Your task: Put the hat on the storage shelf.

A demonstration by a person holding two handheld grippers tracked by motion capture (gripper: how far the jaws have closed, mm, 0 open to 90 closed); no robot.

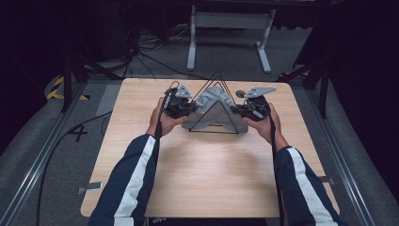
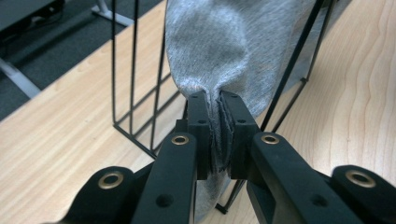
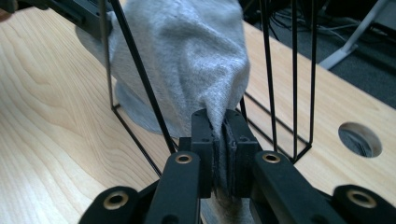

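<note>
High view: a grey cloth (image 1: 212, 109) hangs draped over the peak of a black wire triangular rack (image 1: 214, 104) at the far middle of a light wooden table (image 1: 197, 174), its long axis running left to right between the left gripper (image 1: 190, 109) and the right gripper (image 1: 238, 110), each end drooping toward the tabletop; dark carpet, cables and a grey metal stand (image 1: 230, 28) lie beyond. Left gripper view: the left gripper (image 2: 218, 122) has its jaws clamped narrow on a bunched edge of the grey cloth (image 2: 233, 46), which rises away between the rack's wires (image 2: 133, 79) above the wood-grain table (image 2: 56, 140). Right gripper view: the right gripper (image 3: 219, 140) likewise pinches a gathered fold of the grey cloth (image 3: 187, 56) tight, with the rack's wires (image 3: 280, 79) either side and a round hole (image 3: 359, 139) in the table (image 3: 51, 121) to the right.
</note>
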